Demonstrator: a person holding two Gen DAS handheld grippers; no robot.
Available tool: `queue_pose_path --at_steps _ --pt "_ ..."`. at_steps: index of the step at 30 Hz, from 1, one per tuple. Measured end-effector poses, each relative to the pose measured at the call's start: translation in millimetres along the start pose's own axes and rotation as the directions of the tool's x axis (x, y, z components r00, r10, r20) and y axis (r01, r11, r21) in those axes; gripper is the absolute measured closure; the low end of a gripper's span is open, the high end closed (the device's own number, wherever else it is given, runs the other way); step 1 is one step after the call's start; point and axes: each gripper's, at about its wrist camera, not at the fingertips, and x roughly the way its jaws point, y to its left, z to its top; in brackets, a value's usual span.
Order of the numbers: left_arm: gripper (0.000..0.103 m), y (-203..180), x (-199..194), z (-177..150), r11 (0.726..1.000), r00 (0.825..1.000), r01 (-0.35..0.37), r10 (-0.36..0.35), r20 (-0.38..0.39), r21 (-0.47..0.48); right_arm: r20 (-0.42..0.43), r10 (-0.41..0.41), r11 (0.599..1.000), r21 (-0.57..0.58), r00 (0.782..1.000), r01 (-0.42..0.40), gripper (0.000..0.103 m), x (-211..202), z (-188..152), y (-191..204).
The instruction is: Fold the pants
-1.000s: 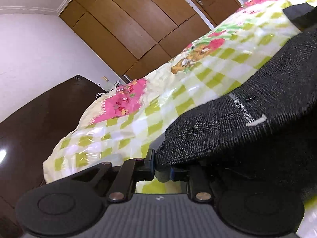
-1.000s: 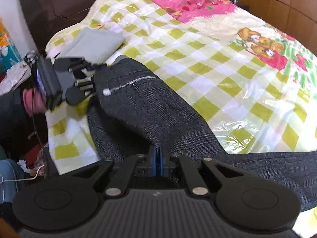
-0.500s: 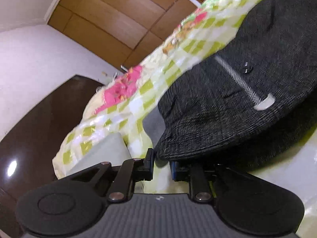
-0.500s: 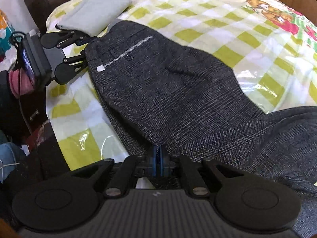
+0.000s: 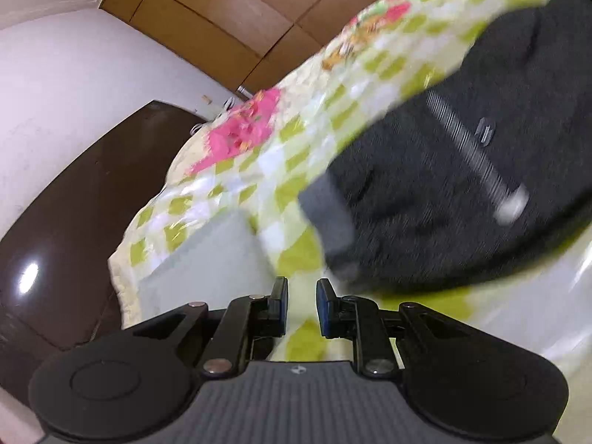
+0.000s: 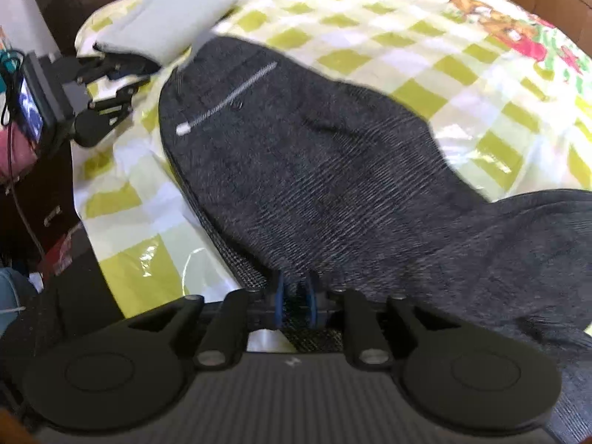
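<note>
Dark grey pants (image 6: 333,170) lie folded lengthwise on the green-checked bedspread (image 6: 462,59), waist end toward the left, with a silver pocket stripe showing. In the left wrist view the pants (image 5: 462,185) lie just ahead and to the right of my left gripper (image 5: 301,296), which is open and empty, a little back from the waist corner. It also shows in the right wrist view (image 6: 122,81). My right gripper (image 6: 296,296) has its jaws slightly parted at the near edge of the pants, with fabric between the pads.
A folded light grey garment (image 6: 166,22) lies on the bed's corner beside the waist; it also shows in the left wrist view (image 5: 207,259). A dark wooden headboard (image 5: 74,185) and wooden wardrobe doors (image 5: 240,18) stand behind. Clutter sits off the bed's left edge.
My left gripper let go of the waist corner and drew back; the pants dropped flat on the bed. My right gripper's jaws went from shut to slightly parted on the near edge.
</note>
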Motion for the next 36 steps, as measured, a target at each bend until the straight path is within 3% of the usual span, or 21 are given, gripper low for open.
queue_pose_path --at_steps 3,5,8,11,13,15,17,20,23,30,32,35,36 --pt "0.069 -7.6 -15.2 30.3 0.992 0.991 0.121 -0.118 0.068 -0.037 0.047 -0.030 0.998 0.063 0.998 0.027 0.083 -22.2 1.4 -18.7" --pt "0.069 -19.9 -23.3 55.1 0.970 0.966 0.236 -0.229 0.119 -0.050 0.068 -0.075 0.992 0.106 0.995 0.067 0.081 -32.9 5.6 -38.4" --pt "0.068 -52.7 -36.6 101.3 0.903 0.887 0.428 -0.416 0.201 -0.021 0.062 -0.152 0.985 0.096 0.986 0.146 0.081 -40.0 16.1 -71.2" --pt "0.064 -82.7 -46.4 139.2 0.817 0.794 0.576 -0.561 0.235 0.006 0.073 -0.260 0.960 -0.088 0.963 0.266 0.081 -37.8 25.0 -102.1" --pt "0.062 -101.8 -45.5 163.4 0.756 0.732 0.654 -0.637 0.241 0.011 0.062 -0.327 0.903 -0.275 0.943 0.331 0.081 -28.9 30.1 -121.4" --pt "0.062 -118.8 -41.3 178.8 0.706 0.686 0.708 -0.689 0.235 0.000 0.050 -0.370 0.825 -0.441 0.928 0.353 0.078 -16.6 33.0 -141.3" --pt "0.062 -130.7 -26.0 189.4 0.675 0.660 0.738 -0.718 0.222 -0.010 0.019 -0.384 0.766 -0.552 0.923 0.330 0.074 -4.7 36.1 -166.5" --pt "0.062 -143.0 -10.5 195.8 0.653 0.638 0.757 -0.739 0.216 -0.004 -0.008 -0.426 0.661 -0.685 0.905 0.305 0.071 17.0 40.4 -199.3" --pt "0.062 -147.0 -3.7 197.8 0.639 0.623 0.769 -0.750 0.221 0.000 -0.034 -0.434 0.587 -0.768 0.900 0.254 0.071 37.9 46.9 -223.5" --pt "0.063 -146.9 -16.1 184.8 0.638 0.619 0.770 -0.742 0.257 -0.013 -0.120 -0.454 0.411 -0.908 0.883 0.088 0.071 78.6 50.8 -232.4" --pt "0.063 -146.7 -16.9 182.7 0.634 0.614 0.773 -0.742 0.267 -0.016 -0.158 -0.466 0.405 -0.913 0.871 0.051 0.071 83.4 55.5 -230.2" --pt "0.063 -145.2 -15.6 181.4 0.624 0.605 0.781 -0.748 0.272 -0.023 -0.211 -0.472 0.449 -0.893 0.856 0.027 0.080 88.6 62.9 -230.3" --pt "0.063 -144.9 -15.8 181.0 0.623 0.604 0.782 -0.749 0.273 -0.022 -0.228 -0.468 0.468 -0.883 0.854 0.020 0.090 90.1 62.9 -230.5"
